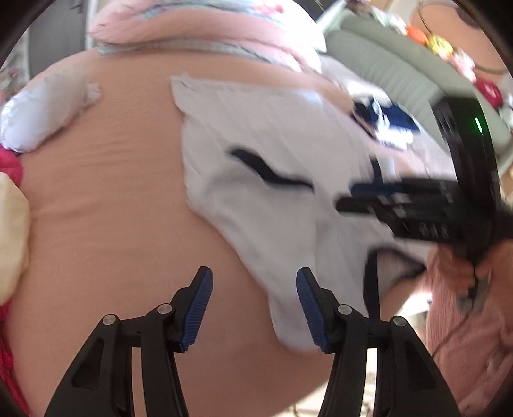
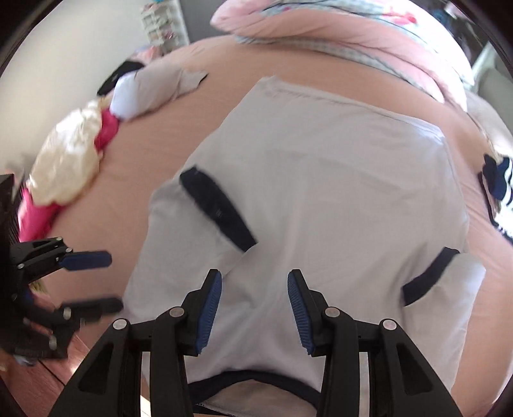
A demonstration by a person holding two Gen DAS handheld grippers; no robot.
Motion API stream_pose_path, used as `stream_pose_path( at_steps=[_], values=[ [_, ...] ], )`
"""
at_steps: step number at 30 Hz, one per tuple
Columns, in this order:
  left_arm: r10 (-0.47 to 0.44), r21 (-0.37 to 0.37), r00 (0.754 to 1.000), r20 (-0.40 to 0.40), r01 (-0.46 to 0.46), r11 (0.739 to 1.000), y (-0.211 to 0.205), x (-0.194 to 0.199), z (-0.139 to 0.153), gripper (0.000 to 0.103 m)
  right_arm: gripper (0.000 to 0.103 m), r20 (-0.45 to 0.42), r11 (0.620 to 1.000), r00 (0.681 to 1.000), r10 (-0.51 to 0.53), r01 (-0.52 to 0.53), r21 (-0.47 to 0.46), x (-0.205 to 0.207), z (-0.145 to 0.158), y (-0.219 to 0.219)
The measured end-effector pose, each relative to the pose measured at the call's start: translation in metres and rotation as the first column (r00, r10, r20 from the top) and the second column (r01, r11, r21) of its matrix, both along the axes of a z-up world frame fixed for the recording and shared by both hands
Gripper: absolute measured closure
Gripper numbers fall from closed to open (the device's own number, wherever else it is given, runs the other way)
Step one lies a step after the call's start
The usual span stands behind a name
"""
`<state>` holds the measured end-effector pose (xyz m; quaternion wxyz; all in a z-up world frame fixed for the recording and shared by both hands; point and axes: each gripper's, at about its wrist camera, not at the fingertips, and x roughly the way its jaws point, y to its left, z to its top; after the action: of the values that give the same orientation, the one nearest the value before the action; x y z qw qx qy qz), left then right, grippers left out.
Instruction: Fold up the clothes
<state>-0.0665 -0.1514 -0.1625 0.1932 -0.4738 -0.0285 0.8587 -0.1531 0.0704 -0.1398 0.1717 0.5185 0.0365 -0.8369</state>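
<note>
Grippers, left (image 1: 254, 309) and right (image 2: 254, 312), hover parted over white shirt (image 2: 320, 179).

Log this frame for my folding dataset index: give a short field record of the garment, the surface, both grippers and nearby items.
garment: white T-shirt with dark-trimmed sleeves, lying spread out, both sleeves folded in over the body
surface: peach-coloured bed sheet
left gripper: open, empty, at the shirt's side edge
right gripper: open, empty, above the shirt near its dark-edged collar
nearby clothes: pile of cream, pink and white clothes beside the shirt; blue and white item on its other side
bedding: pink quilt bunched beyond the shirt
fold state: sleeves in, body not yet folded
</note>
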Motion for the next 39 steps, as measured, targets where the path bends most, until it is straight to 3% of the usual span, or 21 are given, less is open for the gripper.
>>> stream_pose_path(
  at_steps=[1,5,8,10,12,14,19,23,27,29,32,34,36,39],
  values=[
    [0.015,-0.036,1.000,-0.025,-0.016,0.999,0.003,-0.007,0.004,0.052,0.061,-0.003,1.000,1.000,-0.006,0.006,-0.004,-0.002,-0.001,0.002],
    [-0.029,-0.039,0.999,-0.013,0.029,0.999,0.031,-0.036,-0.008,0.052,0.060,0.017,1.000,1.000,-0.009,0.010,-0.019,-0.013,-0.016,-0.005],
    [-0.053,-0.168,0.998,0.039,0.059,0.984,0.054,-0.047,-0.033,0.050,0.060,-0.011,0.999,1.000,-0.002,0.002,0.032,-0.009,-0.028,-0.016],
    [-0.049,-0.198,0.998,0.040,0.056,0.979,0.062,-0.050,-0.036,0.048,0.060,-0.059,0.999,0.997,-0.043,0.043,-0.002,-0.008,-0.022,-0.016],
    [-0.027,-0.177,0.998,0.063,0.038,0.983,0.059,-0.053,-0.032,0.048,0.060,-0.089,0.992,0.992,-0.091,0.083,-0.090,-0.009,-0.014,-0.010],
    [-0.022,-0.158,0.999,0.047,0.029,0.987,0.052,-0.052,-0.028,0.048,0.060,-0.105,0.992,0.991,-0.082,0.070,-0.107,-0.012,-0.010,-0.013],
    [0.012,-0.127,0.999,0.030,-0.008,0.992,0.036,-0.050,-0.023,0.048,0.060,-0.103,0.996,0.993,-0.053,0.045,-0.073,-0.017,-0.011,-0.017],
    [0.038,-0.106,0.999,0.002,-0.038,0.994,0.026,-0.052,-0.015,0.048,0.060,-0.012,0.997,0.999,-0.040,0.040,0.060,-0.026,-0.038,-0.016],
    [0.063,-0.126,0.998,0.000,-0.062,0.990,0.025,-0.062,-0.018,0.048,0.060,-0.026,0.992,0.995,-0.093,0.095,0.077,-0.026,-0.029,-0.006],
    [0.057,-0.122,0.998,-0.005,-0.057,0.991,0.031,-0.069,-0.020,0.048,0.060,-0.070,0.994,0.992,-0.101,0.103,0.029,-0.023,-0.015,-0.005],
    [0.069,-0.133,0.997,-0.019,-0.070,0.989,0.042,-0.079,-0.023,0.048,0.058,-0.097,1.000,0.995,0.011,-0.013,-0.024,-0.019,-0.007,-0.023],
    [0.090,-0.142,0.996,-0.016,-0.091,0.986,0.041,-0.086,-0.028,0.048,0.058,-0.071,0.996,0.994,0.080,-0.077,0.048,-0.021,-0.020,-0.039],
    [0.128,-0.140,0.992,-0.007,-0.128,0.982,0.036,-0.092,-0.033,0.046,0.058,-0.033,0.995,0.998,0.060,-0.058,0.081,-0.027,-0.038,-0.040],
    [0.177,-0.102,0.984,0.003,-0.176,0.979,0.028,-0.093,-0.031,0.046,0.058,-0.012,0.999,1.000,0.009,-0.008,0.039,-0.025,-0.033,-0.028]
  ],
)
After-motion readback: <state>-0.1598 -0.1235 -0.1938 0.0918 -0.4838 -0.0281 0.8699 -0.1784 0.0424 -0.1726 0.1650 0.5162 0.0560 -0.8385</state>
